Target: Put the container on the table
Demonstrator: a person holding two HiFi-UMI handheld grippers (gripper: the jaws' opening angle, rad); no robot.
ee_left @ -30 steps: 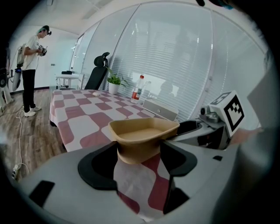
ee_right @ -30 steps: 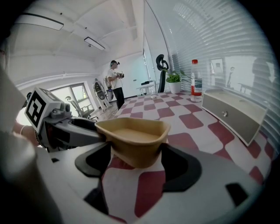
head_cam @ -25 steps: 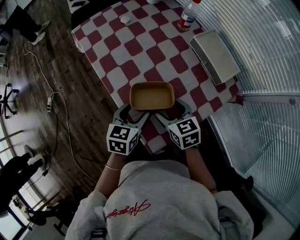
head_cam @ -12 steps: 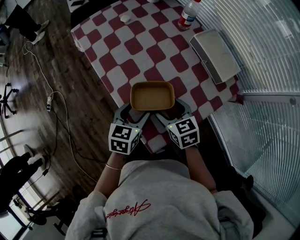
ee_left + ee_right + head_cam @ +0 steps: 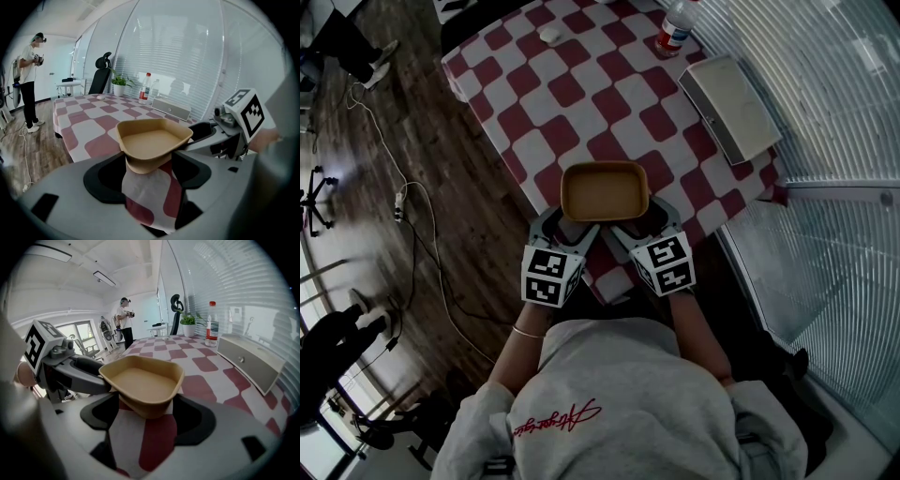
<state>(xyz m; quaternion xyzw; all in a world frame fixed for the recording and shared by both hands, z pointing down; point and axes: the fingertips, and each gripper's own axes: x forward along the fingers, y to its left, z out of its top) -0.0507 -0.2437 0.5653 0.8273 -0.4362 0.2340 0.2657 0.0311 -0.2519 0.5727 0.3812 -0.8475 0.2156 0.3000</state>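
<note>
Between the two grippers: one container (image 5: 605,190), over the near edge of the table (image 5: 572,94); contact with the cloth cannot be told. Left gripper (image 5: 570,225) clamps its near-left corner, right gripper (image 5: 639,223) its near-right corner, both angled inward. Farther ahead, right of the right gripper: one tray (image 5: 729,108), one bottle (image 5: 675,28).

Bottle (image 5: 675,34) cap beyond the head view's upper edge

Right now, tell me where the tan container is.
Head view: the tan container is at the near edge of the checkered table, held by the left gripper and right gripper at its near corners.
</note>
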